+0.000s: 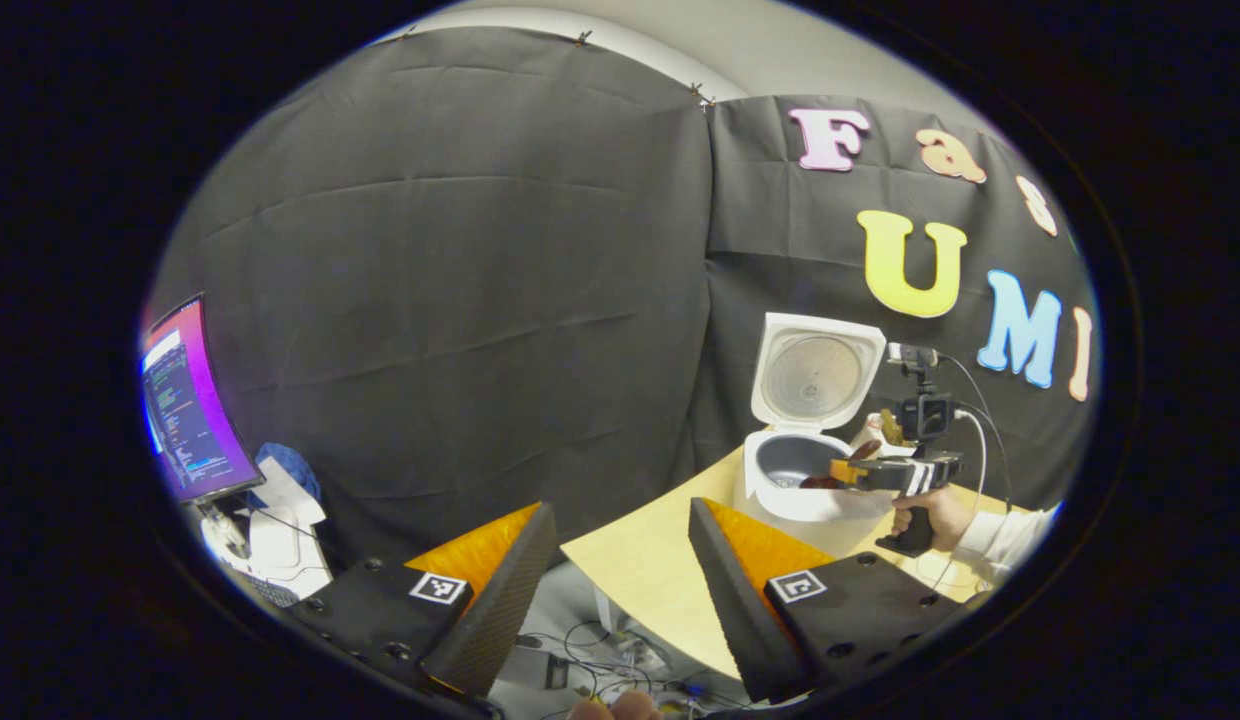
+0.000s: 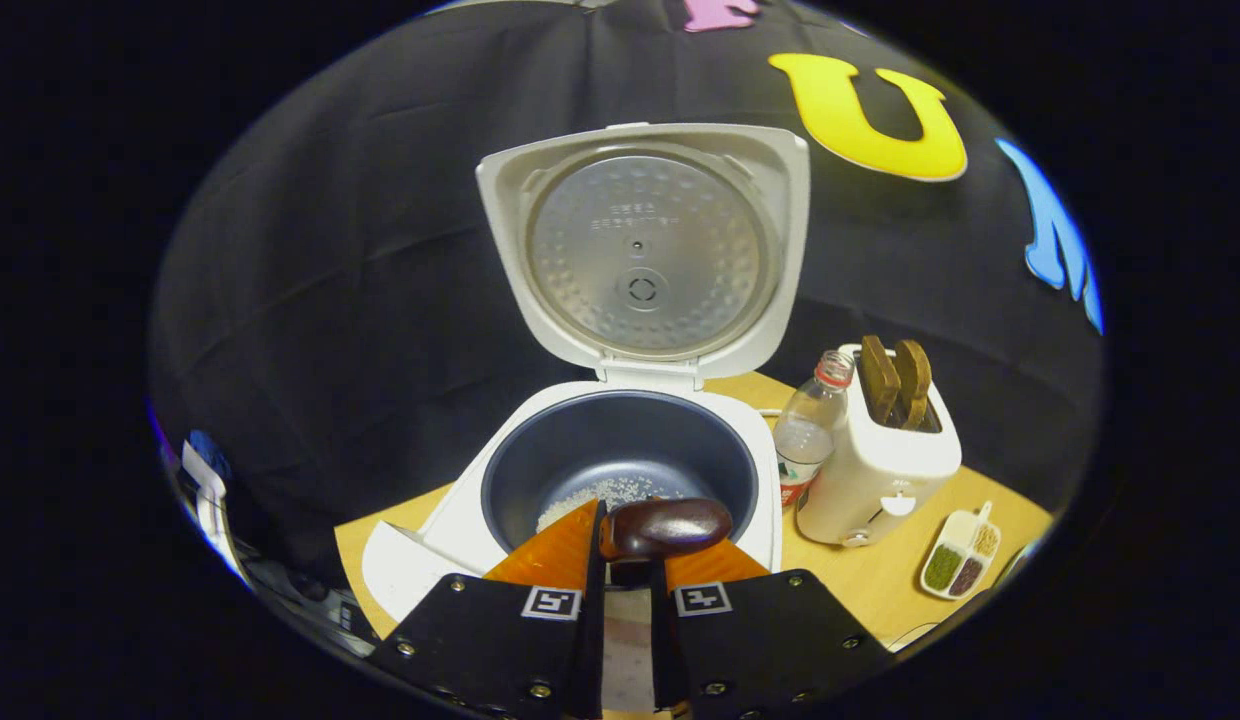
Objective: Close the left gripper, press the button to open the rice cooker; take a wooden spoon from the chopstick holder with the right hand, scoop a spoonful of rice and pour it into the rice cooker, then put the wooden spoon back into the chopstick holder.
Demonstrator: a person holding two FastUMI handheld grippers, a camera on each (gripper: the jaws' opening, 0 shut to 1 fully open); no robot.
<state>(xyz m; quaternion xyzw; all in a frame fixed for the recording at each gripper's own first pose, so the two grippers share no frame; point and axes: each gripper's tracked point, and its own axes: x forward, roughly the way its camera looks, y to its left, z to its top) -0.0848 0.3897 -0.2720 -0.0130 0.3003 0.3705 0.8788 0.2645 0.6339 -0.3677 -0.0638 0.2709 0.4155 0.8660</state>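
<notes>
No words or numbers can be read. The inner plate of the rice cooker lid (image 2: 642, 250) carries two short embossed lines, too small to make out. Black-and-white square code markers (image 1: 438, 587) sit on the fingers of the left gripper (image 1: 622, 510) and right gripper (image 2: 630, 545). The bottle (image 2: 805, 430) label and monitor (image 1: 185, 405) text are illegible.

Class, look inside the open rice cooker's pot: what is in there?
A small patch of white rice lies on the pot floor. The wooden spoon and right gripper cover the near part.
</notes>
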